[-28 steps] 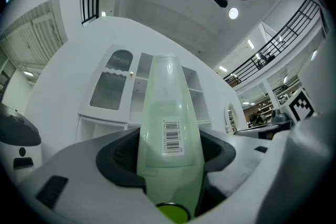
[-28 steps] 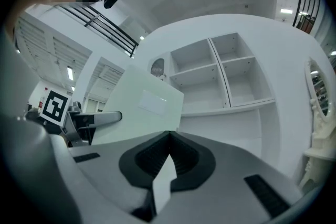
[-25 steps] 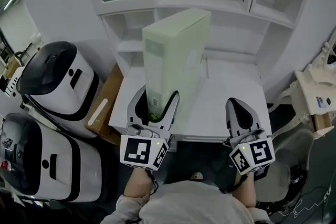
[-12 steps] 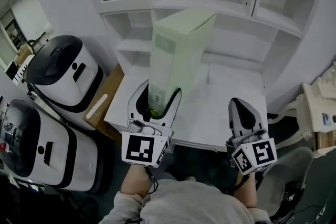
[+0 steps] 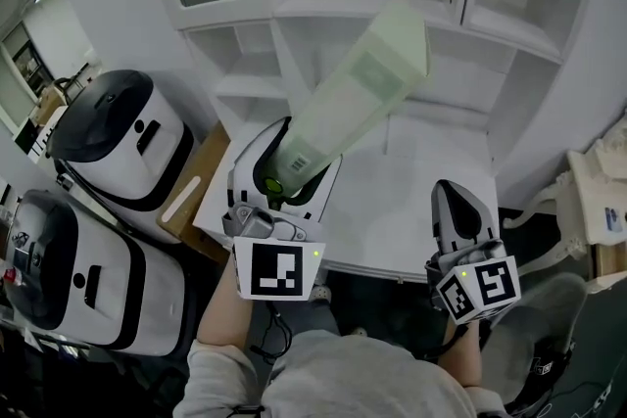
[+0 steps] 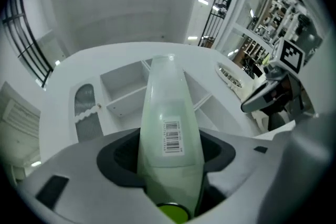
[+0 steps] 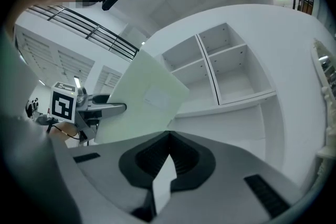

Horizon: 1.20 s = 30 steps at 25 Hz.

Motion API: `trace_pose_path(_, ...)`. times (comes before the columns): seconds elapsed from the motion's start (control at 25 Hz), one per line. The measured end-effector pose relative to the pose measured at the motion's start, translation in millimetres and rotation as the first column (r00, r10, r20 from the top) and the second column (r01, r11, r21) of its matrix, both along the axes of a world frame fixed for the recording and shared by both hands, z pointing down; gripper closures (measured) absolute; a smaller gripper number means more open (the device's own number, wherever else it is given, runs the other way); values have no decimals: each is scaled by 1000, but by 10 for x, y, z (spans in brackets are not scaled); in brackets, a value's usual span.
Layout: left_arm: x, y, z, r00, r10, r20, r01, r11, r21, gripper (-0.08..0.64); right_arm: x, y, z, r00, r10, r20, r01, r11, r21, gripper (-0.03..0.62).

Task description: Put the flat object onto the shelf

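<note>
Flat object: a pale green flat box [image 5: 358, 98], clear of the tabletop, with its lower narrow end clamped in the left gripper. It tilts, its upper end leaning up and to the right in front of the open shelf compartments.
Box label: a barcode sticker [image 6: 173, 137] on the narrow edge that faces the left gripper view.
Box against shelf: the head view shows the top end overlapping the white shelf unit [image 5: 333, 5]; whether they touch cannot be told.
Left gripper [image 5: 294, 162]: its jaws stand wide and press on the box's two broad faces, gripping it. A small green round part [image 6: 170, 212] sits at the base of the jaws, under the box.
Left marker cube [image 5: 279, 271]: nearest the person, on the back of that gripper.
Right gripper [image 5: 453, 193]: its jaws are together with nothing between them. It is held low over the front right of the tabletop, well apart from the box.
Right gripper view: the box [image 7: 142, 99] shows to the left, slanted, with shelf compartments behind it.
Tabletop [image 5: 421, 201]: white, directly below the shelf unit.
Left of the tabletop: a brown cardboard piece [image 5: 191, 196] leans beside its edge. Two white-and-black machines [image 5: 108, 137] [image 5: 59, 279] stand farther left.
</note>
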<state>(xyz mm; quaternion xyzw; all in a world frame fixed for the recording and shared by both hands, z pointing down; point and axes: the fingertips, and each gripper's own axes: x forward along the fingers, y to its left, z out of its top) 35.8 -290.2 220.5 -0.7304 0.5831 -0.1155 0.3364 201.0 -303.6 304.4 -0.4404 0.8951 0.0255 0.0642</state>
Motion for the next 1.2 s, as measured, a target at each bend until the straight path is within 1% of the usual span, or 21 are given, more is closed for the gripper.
trace_pose_path(0.12,49,-70,-84,993,-27,114,23,999,28,276,48,-32,-27,1000,11,5,-11,1000,3,587)
trace_pose_path(0.16,71,-93,-122,986,-38,161,31,998,46,275,58,-44,-37,1000,13,6,-13,1000,5,587)
trace_pose_path(0.24,110,-138,-200,965,-61,256,40,996,85,276,66,-74,-55,1000,17,11,-17,1000,7,587)
trace_pose_path(0.4,153,-232,-308,905,-102,413,39,987,157,276,34,-135,-52,999,28,27,-28,1000,2,586)
trace_pose_path(0.6,159,-396,-332,816,-136,562,20,978,207,275,-25,-218,-43,998,41,39,-41,999,1,587)
trace_pose_path(0.68,145,-483,-335,787,-142,601,13,977,214,275,-35,-253,-40,998,52,42,-52,999,-2,588)
trace_pose_path(0.72,136,-527,-343,777,-143,613,9,976,217,275,-38,-272,-39,997,58,43,-58,998,-4,587)
trace_pose_path(0.92,127,-745,-437,757,-128,640,-33,972,234,275,-16,-363,-38,993,105,45,-104,994,-10,587)
trace_pose_path(1.08,161,-1010,-476,725,-120,679,-63,969,238,275,51,-432,-33,987,155,50,-154,988,-13,587)
trace_pose_path(1.2,182,-1204,-477,708,-101,699,-80,972,222,275,96,-486,-25,980,195,47,-194,981,-17,586)
